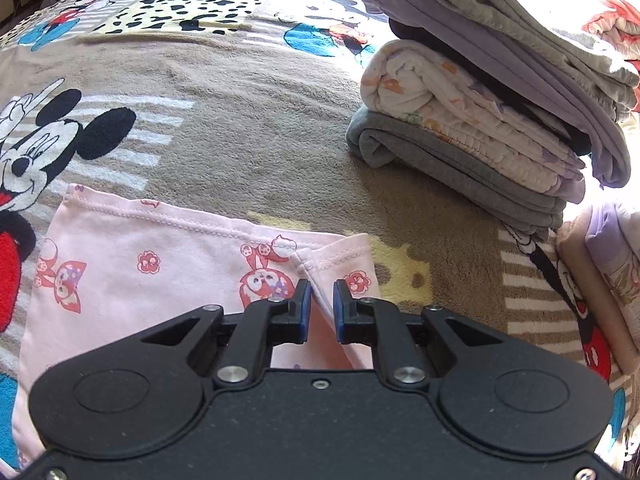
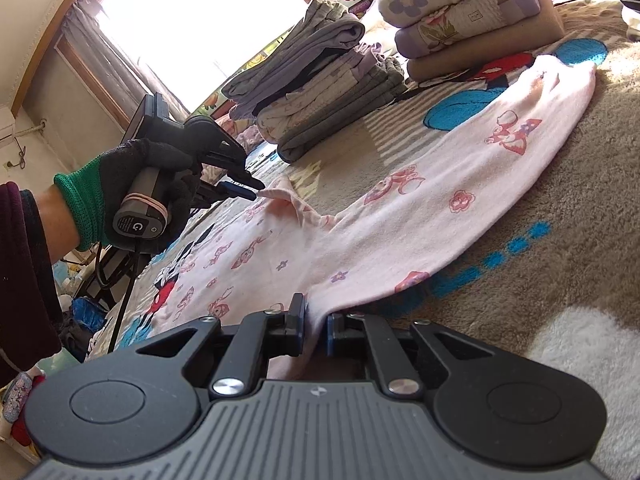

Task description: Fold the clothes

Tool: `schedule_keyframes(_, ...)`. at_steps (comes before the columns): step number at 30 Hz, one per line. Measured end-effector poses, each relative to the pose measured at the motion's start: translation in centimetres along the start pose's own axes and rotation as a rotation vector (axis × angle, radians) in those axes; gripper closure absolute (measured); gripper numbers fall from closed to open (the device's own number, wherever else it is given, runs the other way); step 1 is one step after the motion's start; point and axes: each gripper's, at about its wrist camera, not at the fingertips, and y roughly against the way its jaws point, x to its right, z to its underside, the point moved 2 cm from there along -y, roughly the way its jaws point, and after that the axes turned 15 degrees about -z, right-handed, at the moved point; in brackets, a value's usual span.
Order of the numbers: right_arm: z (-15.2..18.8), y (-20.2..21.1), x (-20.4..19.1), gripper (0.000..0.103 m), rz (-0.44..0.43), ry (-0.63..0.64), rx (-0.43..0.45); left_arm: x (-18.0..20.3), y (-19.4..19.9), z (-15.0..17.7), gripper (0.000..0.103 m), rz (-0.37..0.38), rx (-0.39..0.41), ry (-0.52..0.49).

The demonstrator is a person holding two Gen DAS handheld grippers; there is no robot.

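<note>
A pink garment (image 1: pixel 160 256) printed with small red animals and flowers lies spread on the blanket. In the left wrist view my left gripper (image 1: pixel 322 286) has a folded hem of it between its blue pads. The right wrist view shows that same left gripper (image 2: pixel 254 192), held by a gloved hand (image 2: pixel 132 176), pinching the pink garment (image 2: pixel 440 184) so the cloth peaks up at its tips. My right gripper (image 2: pixel 316 312) is shut on the garment's near edge, with the cloth bunched between its pads.
The brown blanket (image 1: pixel 248 128) with a cartoon mouse print covers the surface. A stack of folded clothes (image 1: pixel 480 120) stands to the right, seen also as the stack (image 2: pixel 320 92) beyond the garment. A second folded pile (image 2: pixel 460 12) sits behind it. A bright window (image 2: pixel 192 20) is at the back left.
</note>
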Motion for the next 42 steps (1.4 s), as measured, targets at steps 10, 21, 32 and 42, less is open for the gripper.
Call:
schedule_keyframes(10, 0.4, 0.0, -0.3, 0.092, 0.007, 0.039, 0.004, 0.0, 0.6, 0.0, 0.102, 0.052, 0.064, -0.055)
schedule_keyframes(21, 0.2, 0.8, -3.5, 0.089, -0.005, 0.266, 0.024, -1.0, 2.3, -1.0, 0.102, 0.100, 0.175, -0.144)
schedule_keyframes(32, 3.2, -1.0, -9.2, 0.089, -0.009, 0.699, -0.078, -1.5, 2.0, -1.9, 0.102, 0.141, 0.228, -0.229)
schedule_keyframes(42, 6.1, -4.0, -11.4, 0.090, 0.022, 0.916, -0.224, -3.2, 0.0, -1.7, 0.102, 0.195, 0.222, -0.238)
